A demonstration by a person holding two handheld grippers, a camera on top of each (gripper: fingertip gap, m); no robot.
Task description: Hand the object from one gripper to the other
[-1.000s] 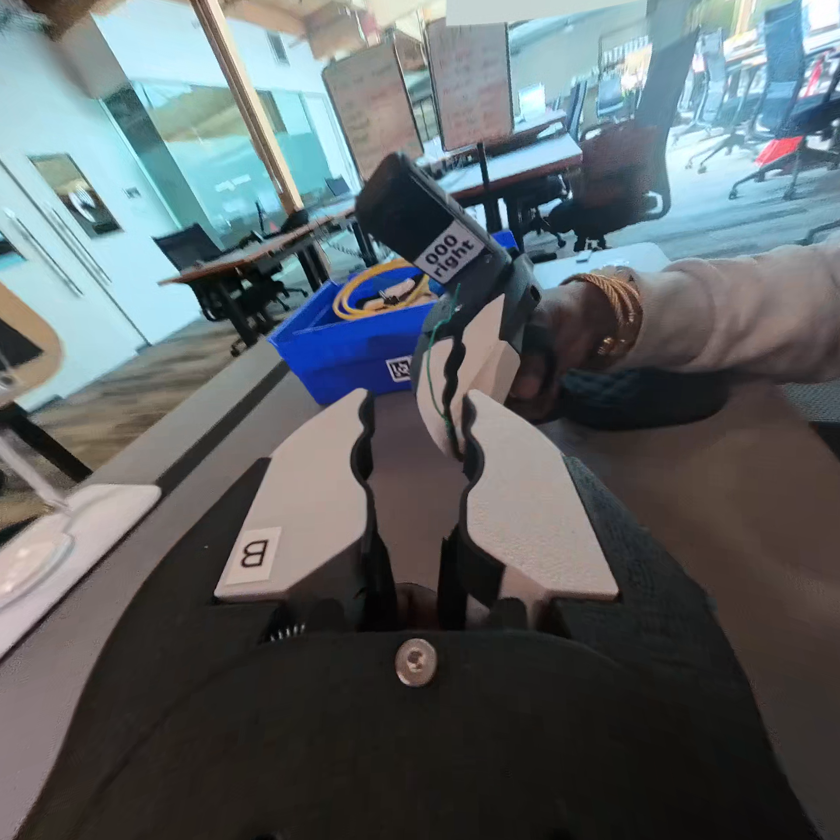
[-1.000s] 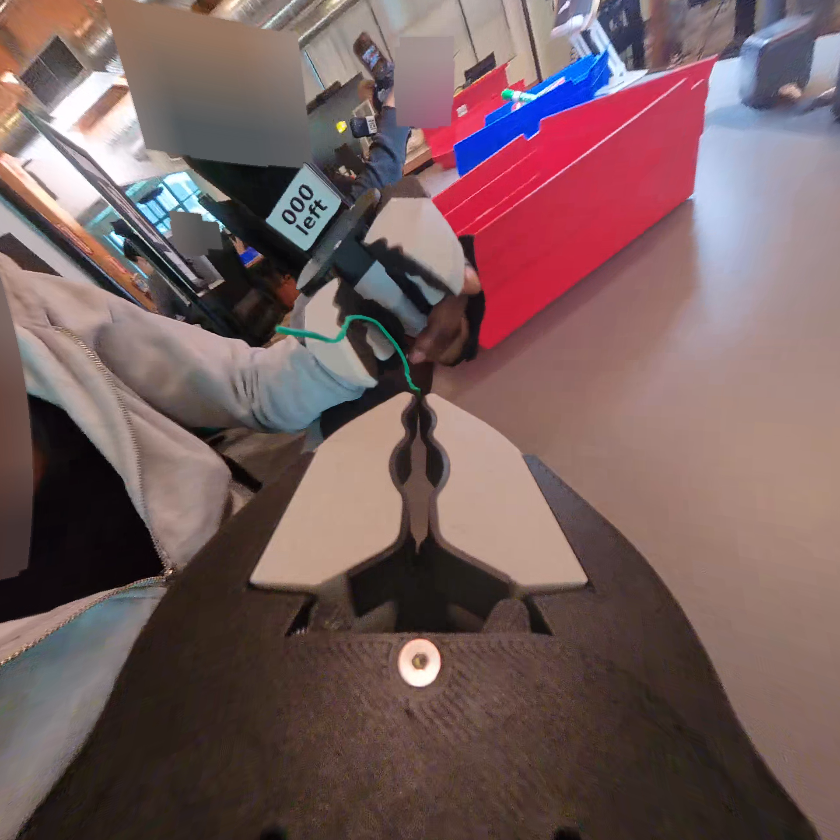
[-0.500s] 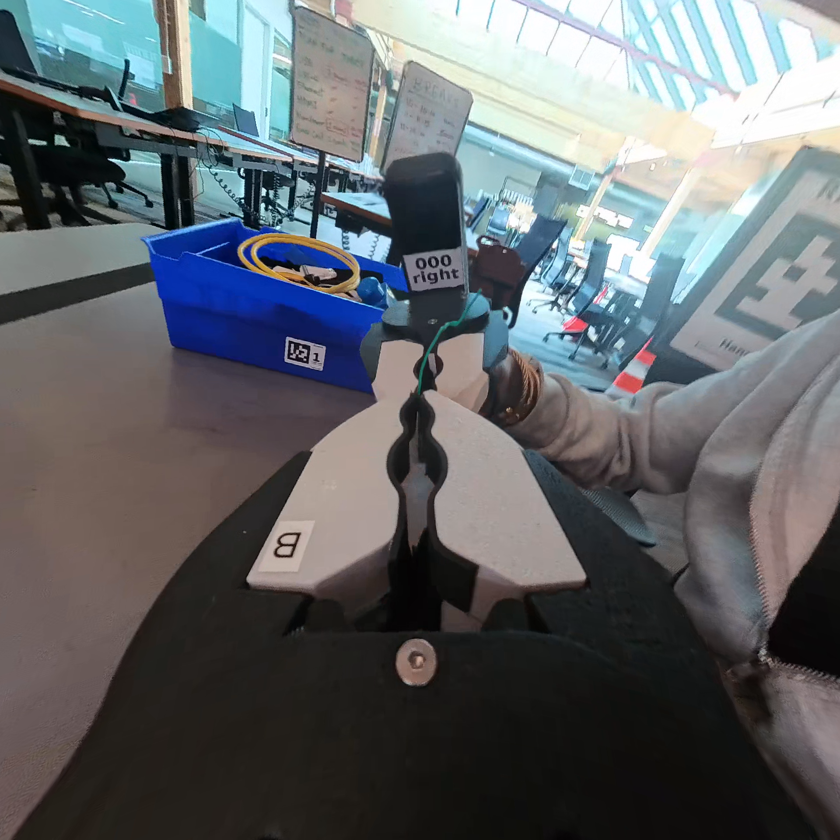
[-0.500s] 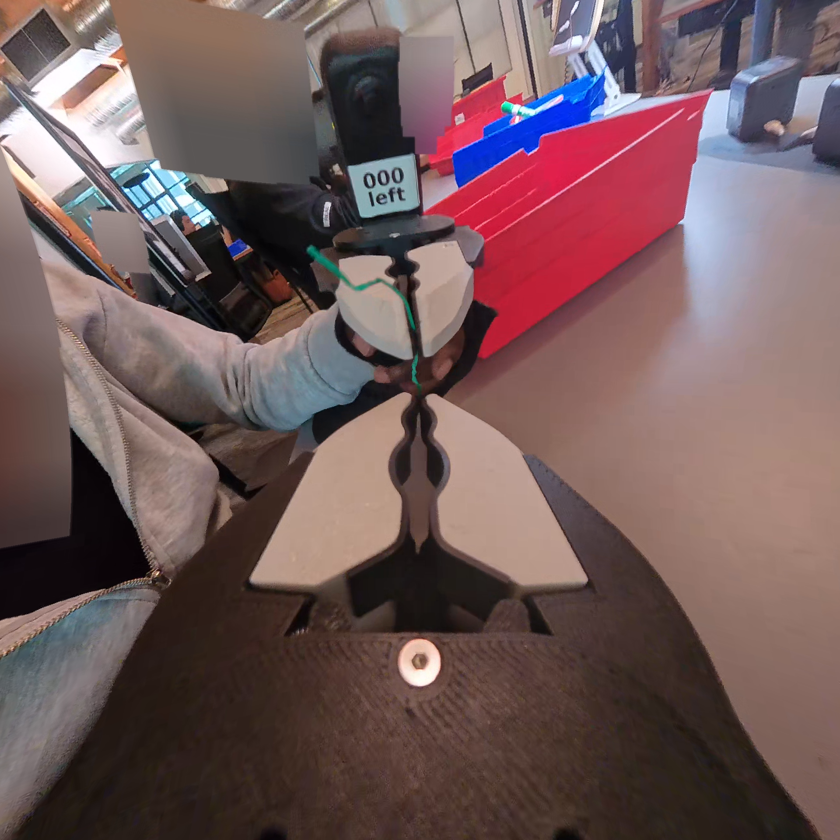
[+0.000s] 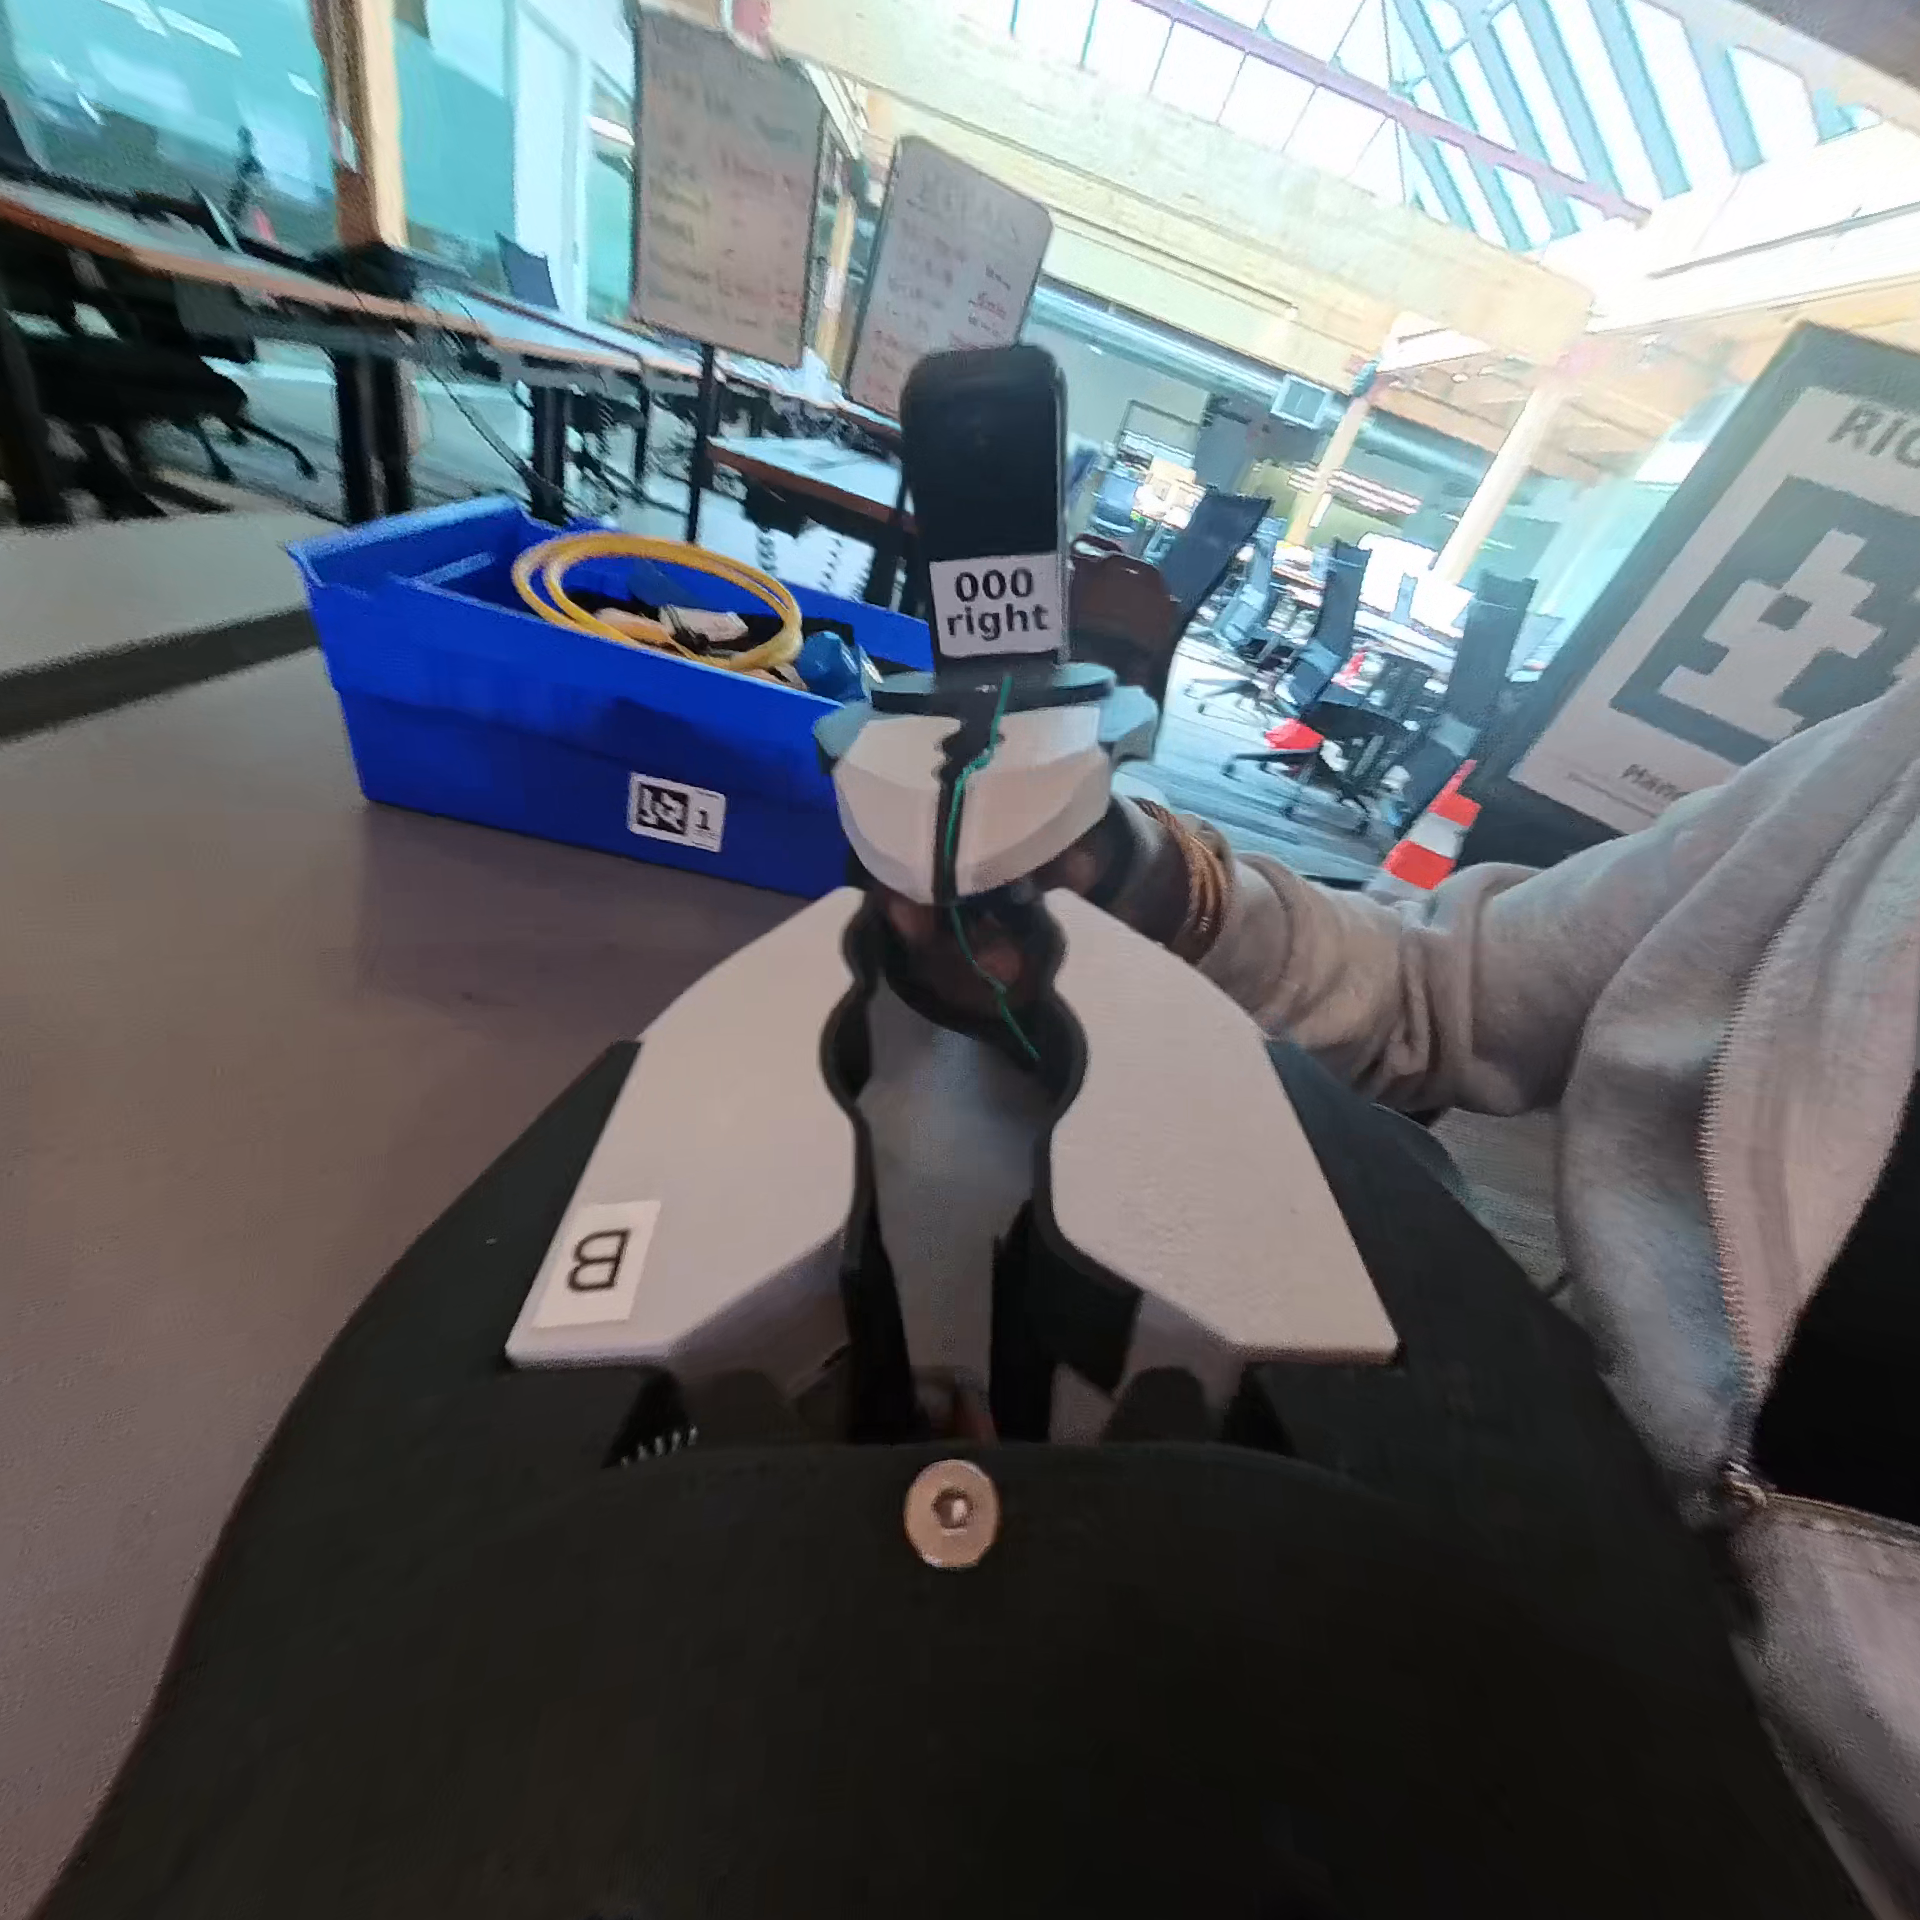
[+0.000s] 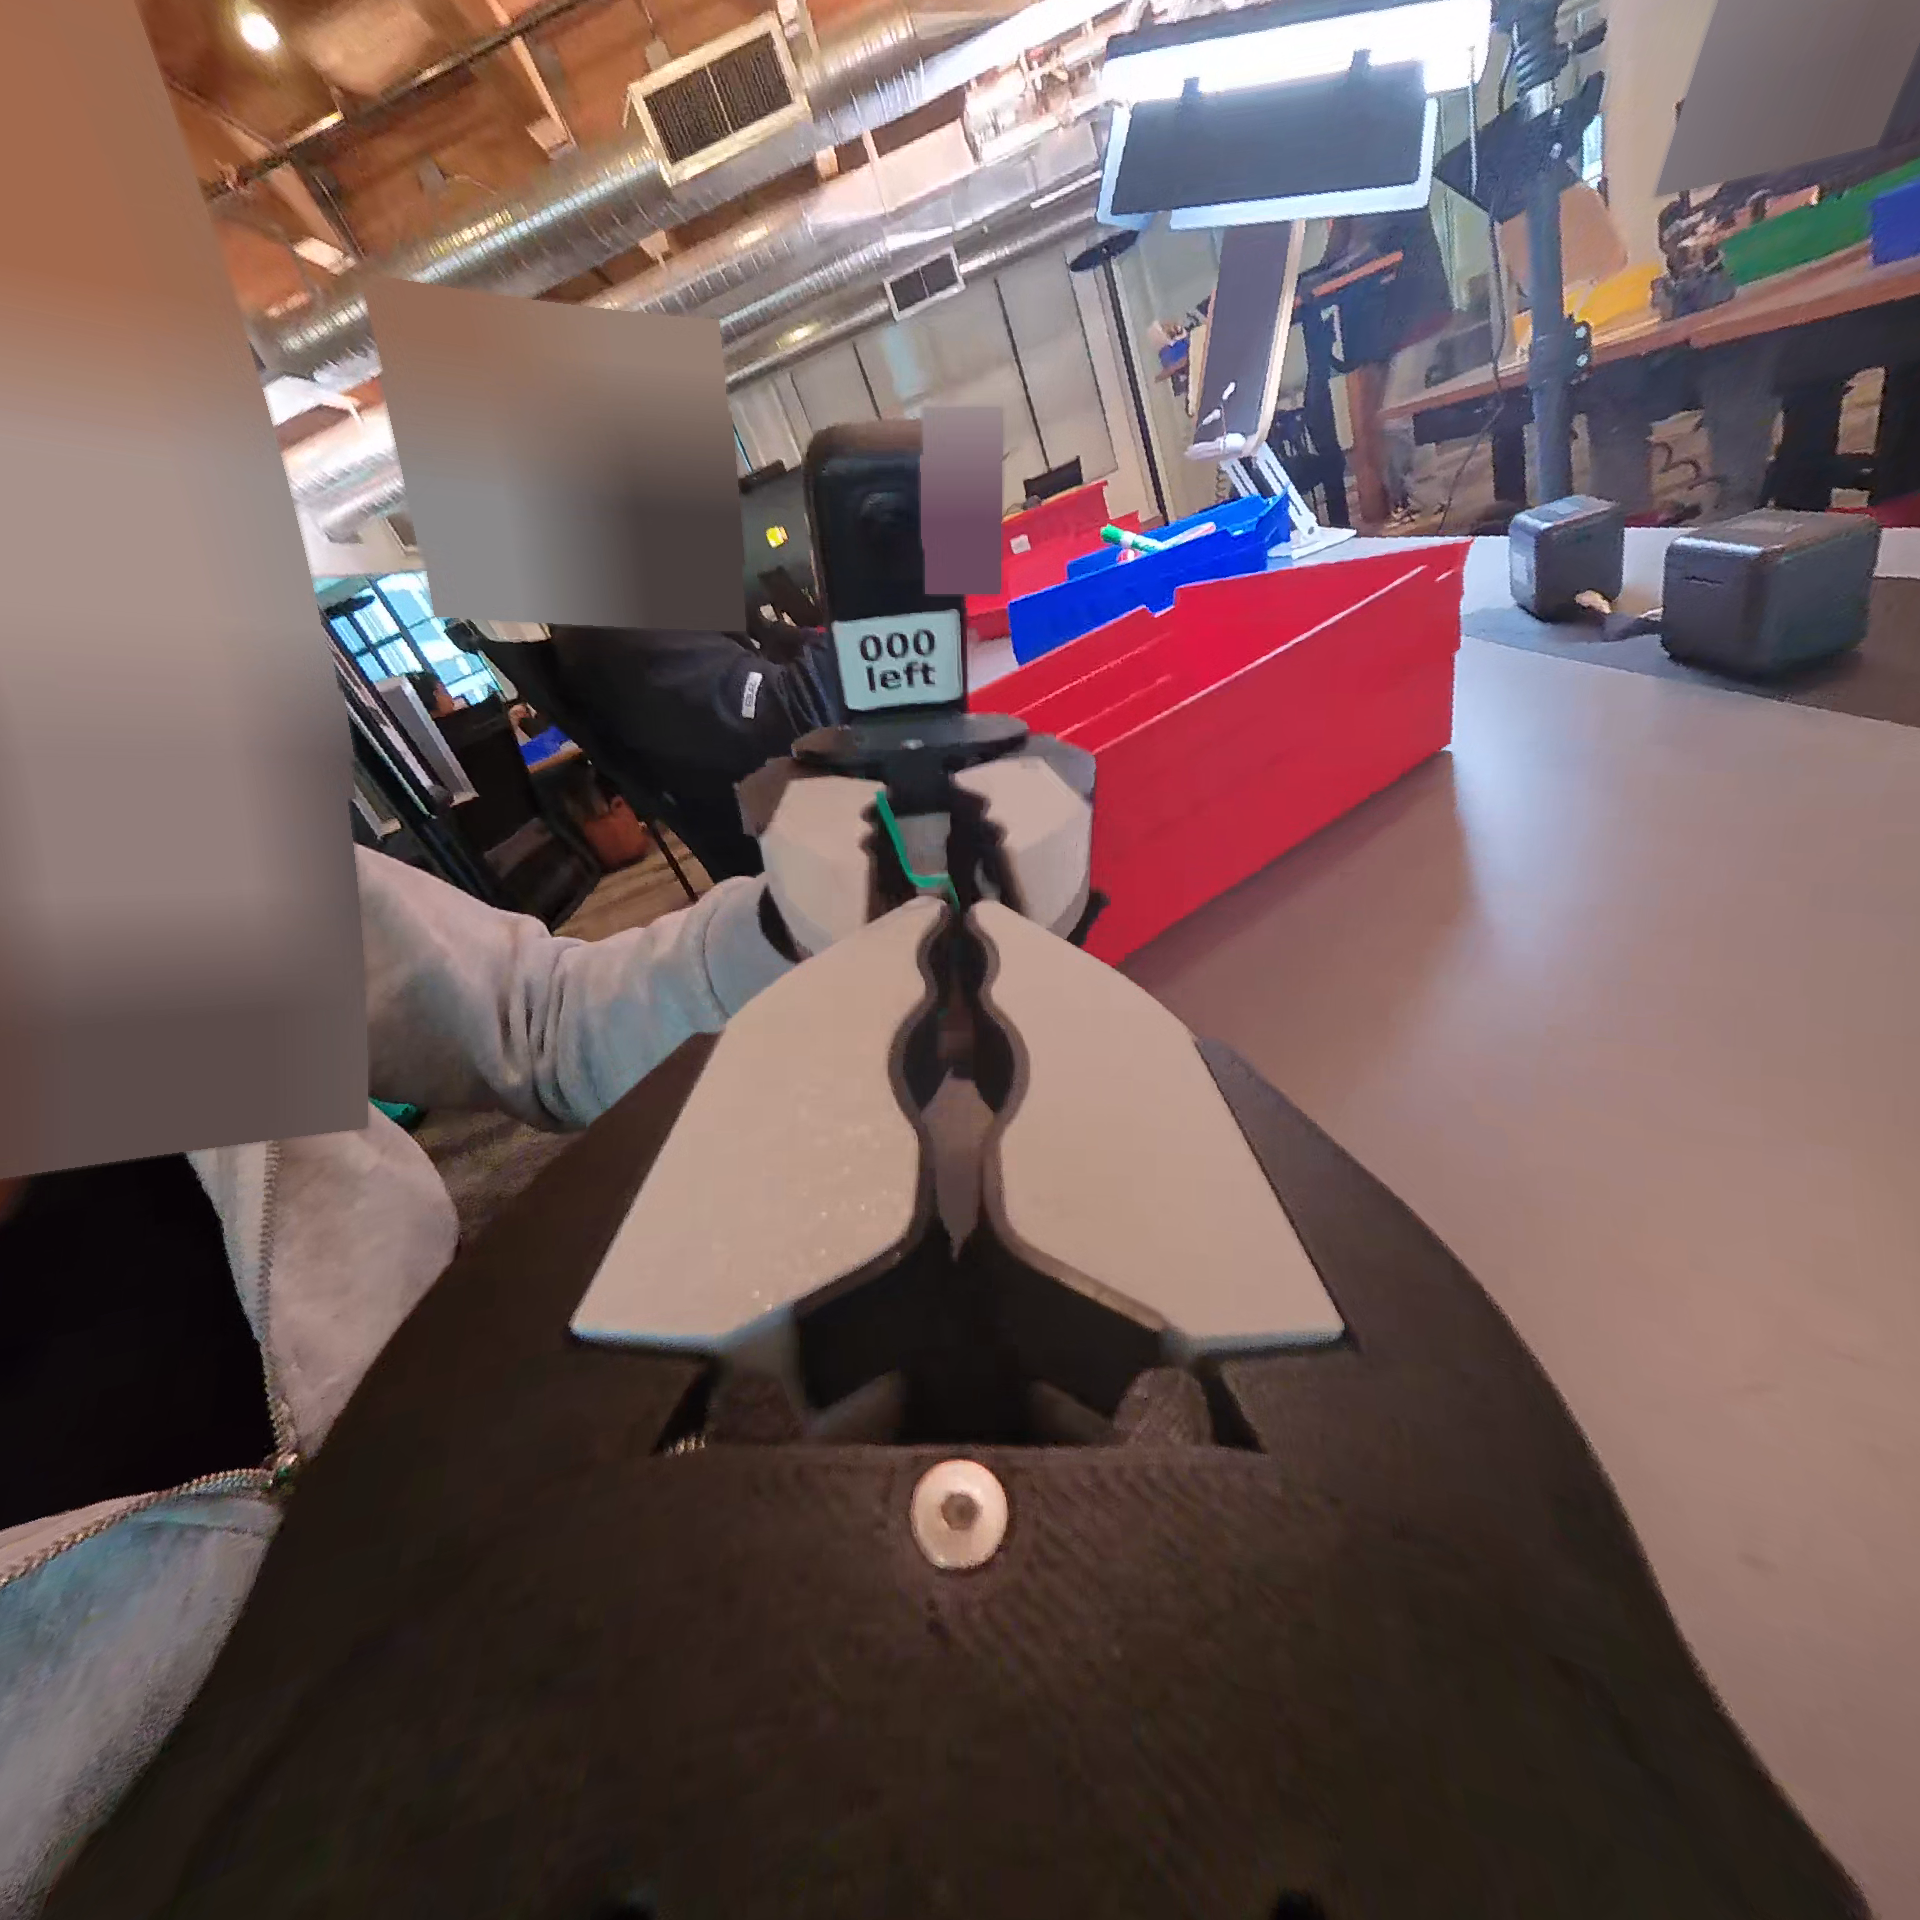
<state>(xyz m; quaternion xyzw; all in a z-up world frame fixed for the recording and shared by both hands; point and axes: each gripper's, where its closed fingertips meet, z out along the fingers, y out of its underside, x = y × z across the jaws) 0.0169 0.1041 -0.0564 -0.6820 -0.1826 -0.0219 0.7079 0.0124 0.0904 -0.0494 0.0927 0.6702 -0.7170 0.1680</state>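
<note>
Above the table, right tool clamps the green wire; left tool parted narrowly around it.

Open-plan office workshop: desks, whiteboards, parts bins.

Blue bin, red trays, grey table

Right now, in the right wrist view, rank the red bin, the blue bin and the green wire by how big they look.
1. red bin
2. blue bin, farther off, so its true size is unsure
3. green wire, a thin strand at the closed right gripper
</note>
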